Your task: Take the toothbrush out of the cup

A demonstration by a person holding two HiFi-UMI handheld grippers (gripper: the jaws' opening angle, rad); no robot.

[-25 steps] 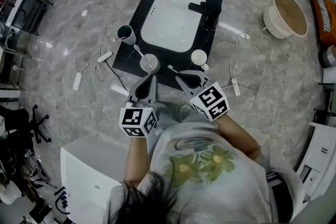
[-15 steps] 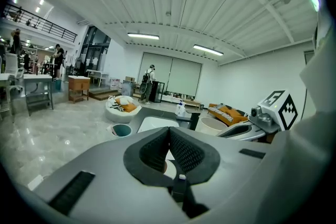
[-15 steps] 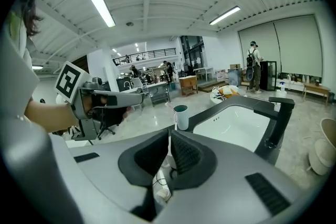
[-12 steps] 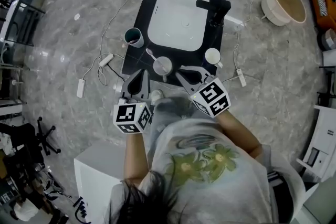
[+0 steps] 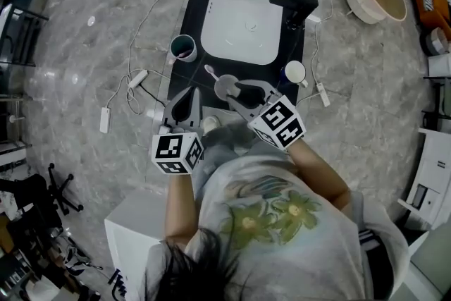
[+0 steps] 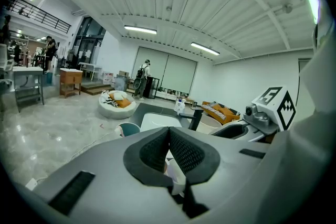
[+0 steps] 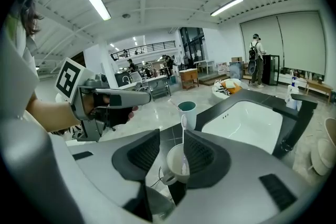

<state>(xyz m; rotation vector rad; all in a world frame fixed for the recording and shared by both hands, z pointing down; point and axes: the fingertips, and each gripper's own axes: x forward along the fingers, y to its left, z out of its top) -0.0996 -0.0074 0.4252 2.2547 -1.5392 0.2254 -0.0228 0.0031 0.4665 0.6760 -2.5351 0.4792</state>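
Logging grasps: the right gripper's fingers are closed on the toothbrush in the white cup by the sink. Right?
No: the right gripper's fingers are apart around the toothbrush in the white cup by the sink, as the right gripper view shows.

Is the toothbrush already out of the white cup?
No, the toothbrush stands in the white cup, between the right gripper's parted jaws.

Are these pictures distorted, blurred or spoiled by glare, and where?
Head view: wide-angle bending at the edges; pale glare on the glossy grey marble floor; the white rectangular sink basin is sharp. Left gripper view: round fisheye image with black corners; a bright flare at the upper right edge. Right gripper view: the same black corners; the white cup and the white toothbrush in it are sharp.
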